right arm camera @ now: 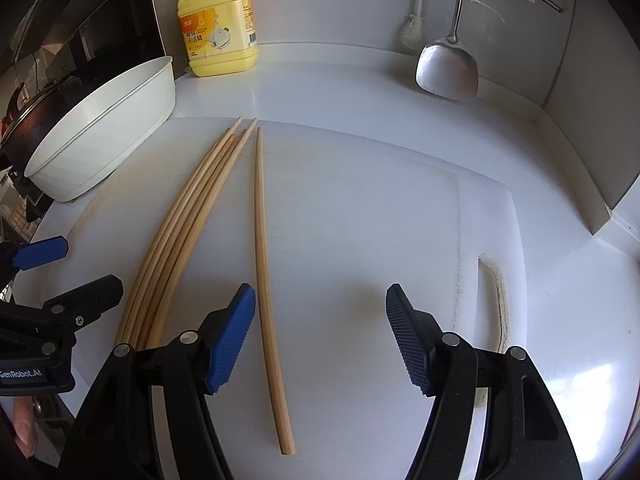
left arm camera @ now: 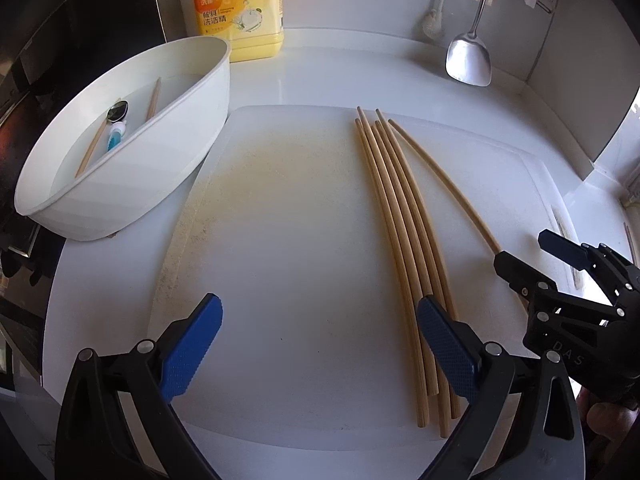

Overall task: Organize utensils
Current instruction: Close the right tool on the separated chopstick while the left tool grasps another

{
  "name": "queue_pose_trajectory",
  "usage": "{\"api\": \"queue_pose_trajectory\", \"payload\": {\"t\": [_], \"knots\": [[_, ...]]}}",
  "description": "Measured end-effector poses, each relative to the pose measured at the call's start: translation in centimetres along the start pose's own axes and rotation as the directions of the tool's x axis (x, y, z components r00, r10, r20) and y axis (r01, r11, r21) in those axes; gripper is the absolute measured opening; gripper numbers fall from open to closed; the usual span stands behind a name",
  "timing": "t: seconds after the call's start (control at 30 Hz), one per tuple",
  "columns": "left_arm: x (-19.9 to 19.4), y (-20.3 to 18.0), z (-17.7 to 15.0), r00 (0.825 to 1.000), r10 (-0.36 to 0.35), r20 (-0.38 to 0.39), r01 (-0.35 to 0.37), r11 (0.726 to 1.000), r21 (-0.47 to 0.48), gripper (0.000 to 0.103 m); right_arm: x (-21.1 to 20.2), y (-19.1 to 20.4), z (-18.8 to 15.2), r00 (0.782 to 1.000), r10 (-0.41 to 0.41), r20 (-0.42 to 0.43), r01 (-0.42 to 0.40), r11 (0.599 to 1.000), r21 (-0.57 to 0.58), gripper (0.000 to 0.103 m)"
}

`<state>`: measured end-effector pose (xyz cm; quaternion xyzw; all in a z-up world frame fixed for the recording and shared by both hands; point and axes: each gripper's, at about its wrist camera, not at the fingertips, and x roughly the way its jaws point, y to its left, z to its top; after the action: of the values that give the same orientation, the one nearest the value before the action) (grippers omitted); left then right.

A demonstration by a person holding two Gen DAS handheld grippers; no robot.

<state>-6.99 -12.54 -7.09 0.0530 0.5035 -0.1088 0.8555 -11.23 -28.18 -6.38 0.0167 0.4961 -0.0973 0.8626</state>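
**Chopsticks laid out on the board, both hand-held grippers empty**

So here's the setup: a white cutting board sits on a white bench, and the chopsticks are all on it. Five of them lie together in a bundle, touching or nearly so, running from the near edge of the board toward the back. One single chopstick lies just beside the bundle on its right, tips close at the far end and fanning apart toward the near end.

The left hand-held gripper is spread wide with nothing in it. It hangs over the bare middle of the board, and its right finger overlaps the near ends of the bundle in the left wrist view; can't tell if it actually touches them.

The right hand-held gripper is also wide and empty. The single chopstick runs between its fingers, hugging the left finger, with the pads not pressing on it.

Off to the left is a white tub with a divider, holding a couple of chopsticks, a spoon and a small blue and white thing I can't identify. Behind it stands a yellow soap bottle. A metal spatula hangs at the back wall, with a white brush next to it
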Motion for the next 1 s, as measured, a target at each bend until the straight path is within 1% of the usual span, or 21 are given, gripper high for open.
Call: {"api": "queue_pose_trajectory", "payload": {"t": [0.17, 0.37, 0.5, 0.63, 0.83, 1.0], "knots": [[0.6, -0.1, -0.2, 1.0, 0.013, -0.014, -0.013, 1.0, 0.002, 0.096, -0.1, -0.1, -0.3, 1.0, -0.002, 0.007, 0.002, 1.0, 0.005, 0.064], [0.4, 0.3, -0.6, 1.0, 0.026, 0.012, -0.026, 1.0, 0.006, 0.097, -0.1, -0.2, -0.4, 1.0, 0.0, 0.012, 0.0, 1.0, 0.005, 0.064], [0.3, 1.5, -0.6, 0.997, 0.068, 0.023, -0.068, 0.998, -0.012, 0.097, -0.1, -0.1, -0.4, 1.0, -0.002, 0.013, 0.002, 1.0, 0.007, 0.064], [0.4, 2.2, -0.3, 0.999, 0.041, 0.012, -0.04, 0.998, -0.044, 0.097, -0.1, 0.1, -0.4, 1.0, 0.002, 0.015, -0.002, 1.0, 0.004, 0.064], [0.3, 0.7, 0.0, 0.999, 0.018, 0.028, -0.018, 1.0, -0.017, 0.097, 0.1, 0.0, -0.2, 1.0, 0.007, 0.014, -0.007, 1.0, -0.006, 0.064], [0.8, 0.7, 0.0, 0.999, 0.044, 0.018, -0.044, 0.999, -0.002, 0.098, 0.2, -0.1, -0.3, 1.0, 0.01, 0.013, -0.01, 1.0, -0.01, 0.064]]}}
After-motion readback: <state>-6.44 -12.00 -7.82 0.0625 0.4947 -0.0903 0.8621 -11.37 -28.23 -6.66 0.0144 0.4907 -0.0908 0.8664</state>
